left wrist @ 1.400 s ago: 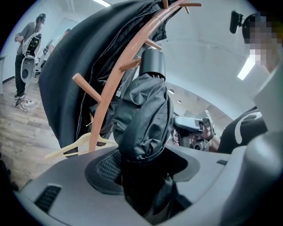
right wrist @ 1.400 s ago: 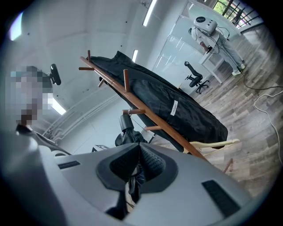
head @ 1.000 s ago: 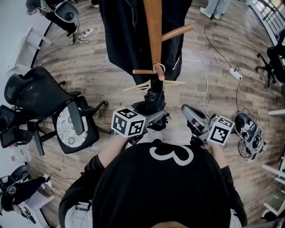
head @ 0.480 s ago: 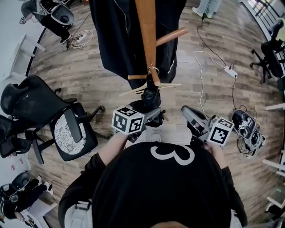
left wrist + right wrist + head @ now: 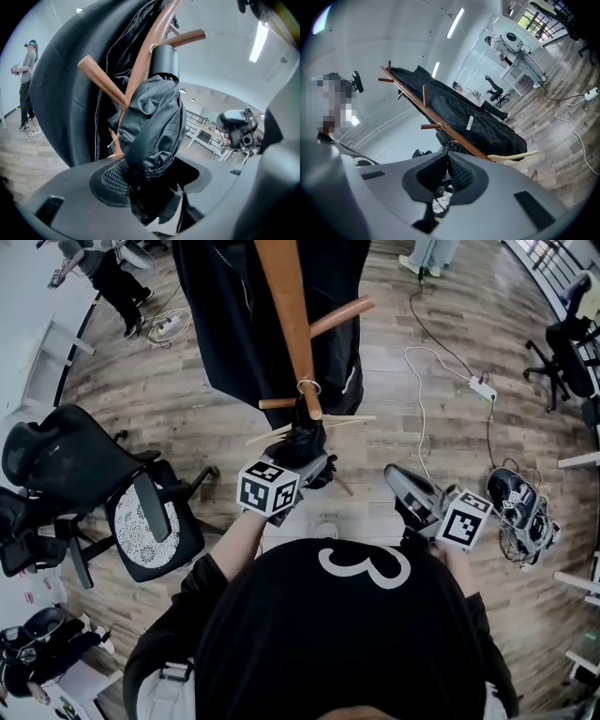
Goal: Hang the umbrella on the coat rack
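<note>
I'm gripping the folded black umbrella (image 5: 152, 126) in my left tool (image 5: 152, 180), with the jaws clamped on its bunched fabric. Its black cylindrical end (image 5: 164, 61) is pointing to 12 o'clock, right up against the coat rack (image 5: 140, 70). In the head view the left tool (image 5: 309, 465) is holding the umbrella (image 5: 302, 442) at the wooden pole (image 5: 286, 315), just under a short peg (image 5: 279, 403). A pale ring (image 5: 308, 386) is sitting at that spot, but I can't tell whether it is hooked on. A black coat (image 5: 234, 324) is hanging on the rack at 11 o'clock, and a wooden hanger (image 5: 347, 420) is lying crosswise behind the umbrella. My right tool (image 5: 403, 486) is hanging at 3 o'clock of the left one, well apart from the umbrella. Its jaws are closed together on nothing (image 5: 445, 176). An office chair (image 5: 141, 512) is standing at 9 o'clock. A power strip (image 5: 483, 388) is lying on the wood floor (image 5: 422, 437) at 2 o'clock.
</note>
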`<move>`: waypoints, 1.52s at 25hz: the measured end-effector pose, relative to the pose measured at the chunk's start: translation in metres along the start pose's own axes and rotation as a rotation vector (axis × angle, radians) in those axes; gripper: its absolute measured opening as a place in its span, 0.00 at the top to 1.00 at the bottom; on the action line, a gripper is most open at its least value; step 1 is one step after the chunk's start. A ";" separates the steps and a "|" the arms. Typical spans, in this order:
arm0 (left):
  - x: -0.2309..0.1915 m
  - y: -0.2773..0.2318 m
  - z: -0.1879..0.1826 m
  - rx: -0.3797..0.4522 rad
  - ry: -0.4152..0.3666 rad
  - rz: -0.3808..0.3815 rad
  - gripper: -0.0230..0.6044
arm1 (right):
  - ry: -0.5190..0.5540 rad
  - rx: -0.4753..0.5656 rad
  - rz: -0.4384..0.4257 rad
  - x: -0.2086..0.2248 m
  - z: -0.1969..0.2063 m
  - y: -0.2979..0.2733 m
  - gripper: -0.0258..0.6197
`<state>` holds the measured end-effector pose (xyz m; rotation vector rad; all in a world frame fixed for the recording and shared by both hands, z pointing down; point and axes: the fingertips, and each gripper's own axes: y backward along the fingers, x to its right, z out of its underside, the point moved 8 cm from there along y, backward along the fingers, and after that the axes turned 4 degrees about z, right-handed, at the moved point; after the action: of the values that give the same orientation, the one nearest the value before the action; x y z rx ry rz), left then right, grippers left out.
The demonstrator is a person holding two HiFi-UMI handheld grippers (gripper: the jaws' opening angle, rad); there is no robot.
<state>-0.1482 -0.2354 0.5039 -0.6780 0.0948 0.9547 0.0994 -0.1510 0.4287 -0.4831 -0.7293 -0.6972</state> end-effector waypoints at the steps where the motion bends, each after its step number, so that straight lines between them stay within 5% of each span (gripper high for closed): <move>1: 0.000 -0.002 0.000 0.004 -0.009 -0.012 0.53 | 0.000 -0.002 0.000 0.000 0.000 0.003 0.92; 12: 0.001 -0.013 0.003 0.053 -0.033 -0.112 0.53 | 0.005 -0.018 0.009 -0.007 0.010 0.034 0.92; 24: 0.026 0.004 0.037 0.025 0.021 -0.136 0.53 | 0.042 -0.015 0.013 -0.023 0.029 0.078 0.92; 30: 0.073 0.033 0.041 0.052 0.122 -0.023 0.53 | 0.091 -0.034 0.004 -0.038 0.043 0.094 0.92; 38: 0.179 0.081 0.040 0.150 0.072 0.228 0.70 | 0.114 -0.044 -0.041 -0.067 0.072 0.119 0.92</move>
<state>-0.1140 -0.0519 0.4311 -0.5704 0.3095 1.1296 0.1177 0.0010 0.4078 -0.4660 -0.6186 -0.7741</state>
